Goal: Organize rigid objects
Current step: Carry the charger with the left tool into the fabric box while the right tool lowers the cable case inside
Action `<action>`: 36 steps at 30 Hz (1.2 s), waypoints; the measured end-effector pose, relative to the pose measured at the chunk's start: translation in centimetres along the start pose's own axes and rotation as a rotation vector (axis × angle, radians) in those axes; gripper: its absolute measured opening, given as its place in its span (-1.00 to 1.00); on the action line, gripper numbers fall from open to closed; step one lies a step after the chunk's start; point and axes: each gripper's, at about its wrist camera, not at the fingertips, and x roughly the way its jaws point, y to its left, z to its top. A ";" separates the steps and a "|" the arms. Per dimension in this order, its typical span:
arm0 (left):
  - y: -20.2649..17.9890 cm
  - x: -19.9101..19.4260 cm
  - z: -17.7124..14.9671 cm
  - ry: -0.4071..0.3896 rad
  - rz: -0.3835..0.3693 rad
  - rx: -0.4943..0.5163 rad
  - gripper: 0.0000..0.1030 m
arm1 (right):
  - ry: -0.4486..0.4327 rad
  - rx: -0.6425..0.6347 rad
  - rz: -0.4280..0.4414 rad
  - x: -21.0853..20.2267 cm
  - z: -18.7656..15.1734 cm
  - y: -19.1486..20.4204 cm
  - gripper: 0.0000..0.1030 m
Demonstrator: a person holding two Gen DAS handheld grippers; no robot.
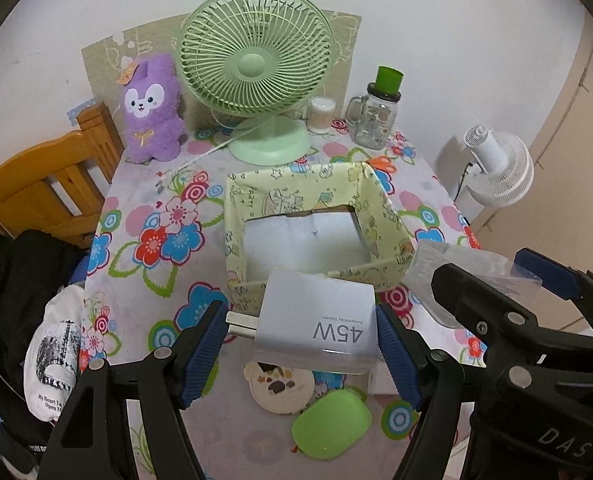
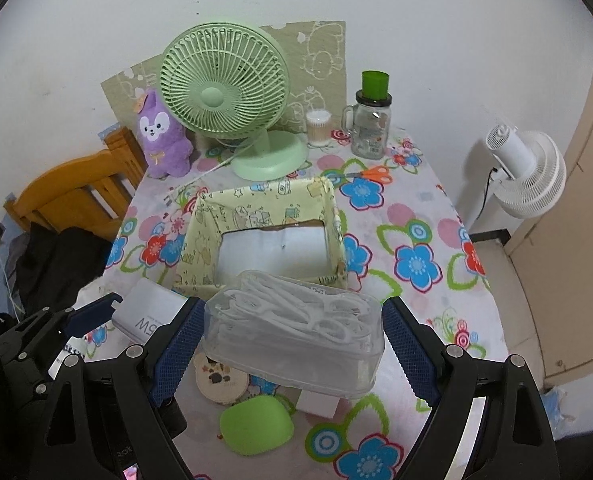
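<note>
My left gripper (image 1: 302, 334) is shut on a white 45W charger (image 1: 316, 320), held above the table just in front of the empty yellow-green fabric box (image 1: 256, 196). My right gripper (image 2: 290, 338) is shut on a clear plastic case of white floss picks (image 2: 296, 332), held above the near edge of the same box (image 2: 200, 224). The charger also shows at the left of the right wrist view (image 2: 144, 314). The clear case shows at the right of the left wrist view (image 1: 468, 268). Below the grippers lie a green case (image 2: 256, 424), a round coaster (image 2: 220, 380) and a small white box (image 2: 318, 402).
A green fan (image 1: 256, 68), purple plush toy (image 1: 152, 108), cotton swab jar (image 1: 320, 114) and glass mug with green lid (image 1: 374, 116) stand at the table's back. Orange scissors (image 2: 372, 174) lie behind the box. A wooden chair (image 1: 44, 188) is left, a white fan (image 2: 528, 172) right.
</note>
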 end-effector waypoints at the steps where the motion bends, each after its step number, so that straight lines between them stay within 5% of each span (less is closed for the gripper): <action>1: 0.1 0.1 0.2 -0.001 0.003 -0.002 0.47 | -0.001 -0.002 0.001 0.2 0.3 -0.1 0.75; 36: 1.3 9.8 5.6 0.068 0.073 -0.107 0.47 | 0.090 -0.026 0.111 11.2 7.2 -1.4 0.75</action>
